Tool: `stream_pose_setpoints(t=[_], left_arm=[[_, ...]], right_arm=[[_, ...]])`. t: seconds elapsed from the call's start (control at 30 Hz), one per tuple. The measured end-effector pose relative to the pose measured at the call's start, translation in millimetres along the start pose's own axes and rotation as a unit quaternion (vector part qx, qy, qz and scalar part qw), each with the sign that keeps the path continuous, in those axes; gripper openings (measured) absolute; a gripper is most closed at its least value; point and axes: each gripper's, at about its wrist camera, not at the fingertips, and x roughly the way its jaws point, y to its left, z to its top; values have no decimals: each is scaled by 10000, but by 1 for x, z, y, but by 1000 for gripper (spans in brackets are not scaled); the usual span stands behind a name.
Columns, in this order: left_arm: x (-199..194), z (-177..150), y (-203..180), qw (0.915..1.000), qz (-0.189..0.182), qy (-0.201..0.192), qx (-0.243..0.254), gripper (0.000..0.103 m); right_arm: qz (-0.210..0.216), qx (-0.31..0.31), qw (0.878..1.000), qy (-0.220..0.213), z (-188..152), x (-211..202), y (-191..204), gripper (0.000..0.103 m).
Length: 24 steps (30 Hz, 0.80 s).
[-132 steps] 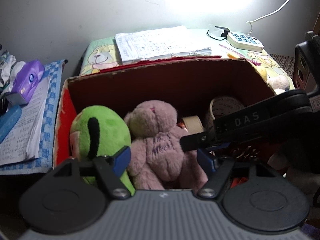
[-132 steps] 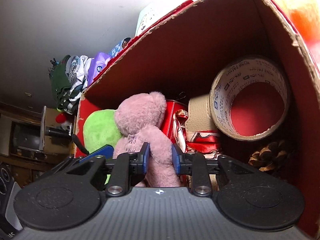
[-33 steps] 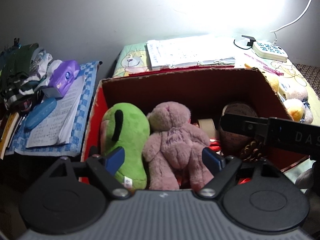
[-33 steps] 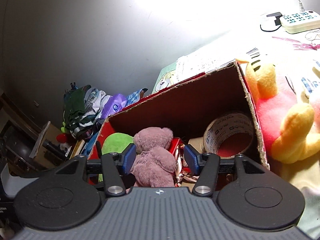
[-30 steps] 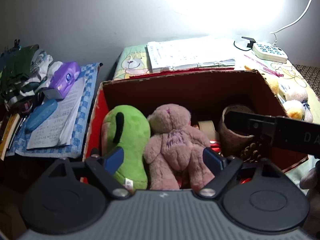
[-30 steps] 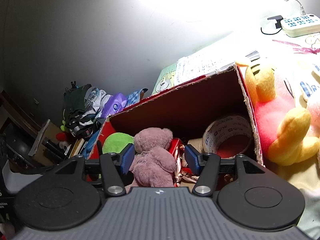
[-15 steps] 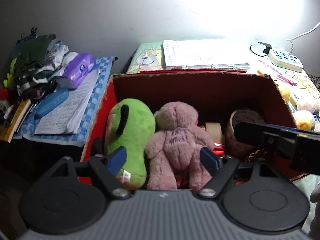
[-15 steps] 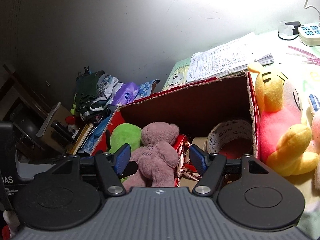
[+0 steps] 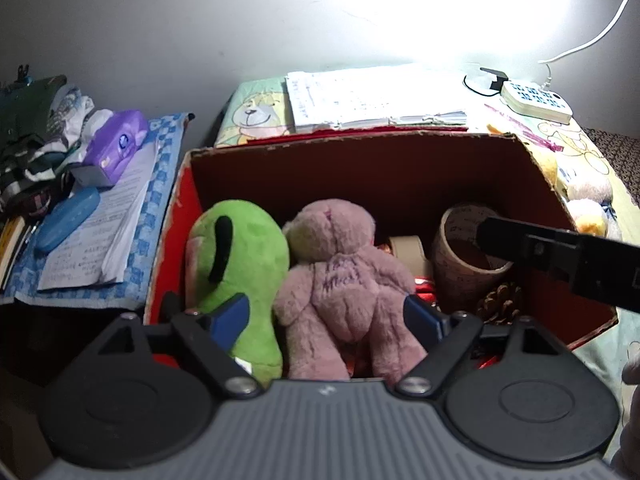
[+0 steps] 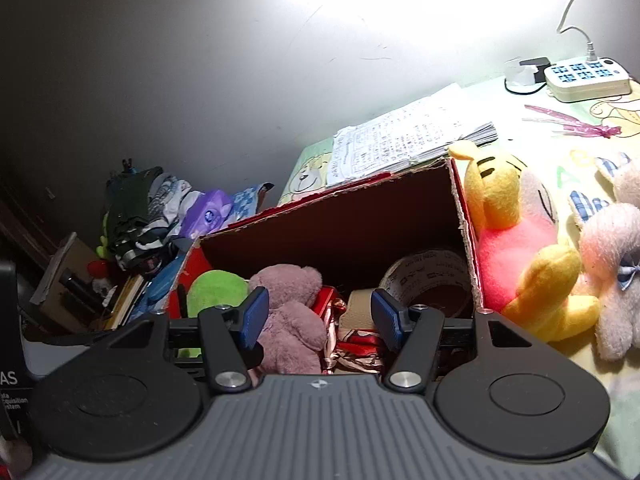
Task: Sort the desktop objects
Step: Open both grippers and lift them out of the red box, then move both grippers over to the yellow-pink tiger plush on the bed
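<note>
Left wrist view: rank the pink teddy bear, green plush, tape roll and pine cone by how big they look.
1. Pink teddy bear and green plush: alike, both nearest the camera, so unranked.
2. Tape roll, partly hidden.
3. Pine cone, smallest.

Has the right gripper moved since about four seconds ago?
Yes. The right gripper has pulled back up out of the cardboard box, whose rim now shows.

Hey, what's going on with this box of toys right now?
A person holds two grippers over a red cardboard box holding a green plush toy, a pink plush bear and a roll of tape. The left gripper is opening, empty; the right gripper is open, empty. A yellow and pink plush toy lies outside.
</note>
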Motion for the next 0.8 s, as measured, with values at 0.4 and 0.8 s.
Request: stream_pose_setpoints(t=[0.4,0.8], left_arm=[[12,4,-10,9998,45,132,105,95],[7,9,-22,9982,427,175,-371,88]], right_arm=[[-384,-20,9992,-131,-6,-4,-1,60],[30,-568,9981,253,13,-3,-8,60]])
